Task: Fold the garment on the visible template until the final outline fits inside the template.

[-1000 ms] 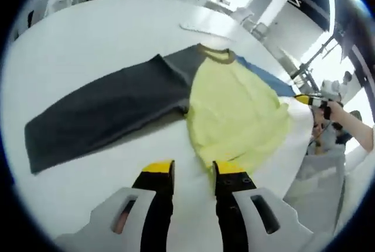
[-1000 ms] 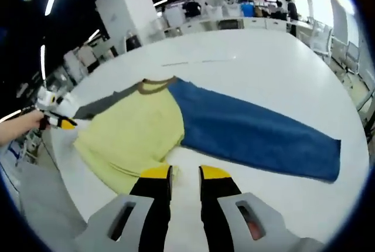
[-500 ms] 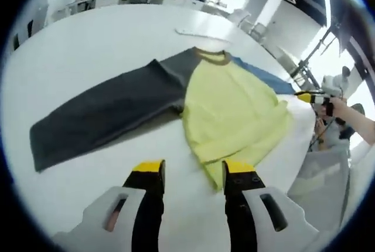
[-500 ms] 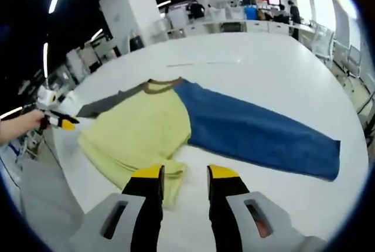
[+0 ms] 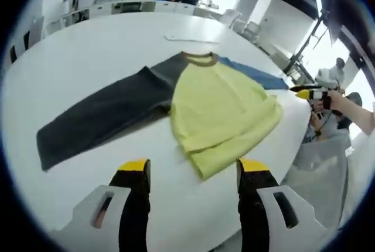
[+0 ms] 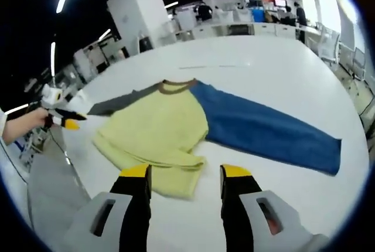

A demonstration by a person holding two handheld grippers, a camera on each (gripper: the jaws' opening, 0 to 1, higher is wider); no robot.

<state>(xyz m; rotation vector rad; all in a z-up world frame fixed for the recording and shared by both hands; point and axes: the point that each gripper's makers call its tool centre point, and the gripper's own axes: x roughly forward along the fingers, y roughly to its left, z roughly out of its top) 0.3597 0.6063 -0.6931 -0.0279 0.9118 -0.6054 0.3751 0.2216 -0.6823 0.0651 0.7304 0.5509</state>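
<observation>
Left gripper (image 5: pixel 193 170): jaws spread wide apart, holding nothing, above the white table (image 5: pixel 76 53). Right gripper (image 6: pixel 185 173): jaws likewise spread, holding nothing.

The garment (image 5: pixel 220 114) lies flat on the table ahead of both grippers. Its yellow body is folded up at the hem; that folded hem lies between the jaw tips in each view. The grey sleeve (image 5: pixel 99 114) extends to 1 side, the blue sleeve (image 6: pixel 263 132) to the other. A brown collar (image 6: pixel 176 86) faces away. The template is not discernible.

No legible text or labels.
</observation>
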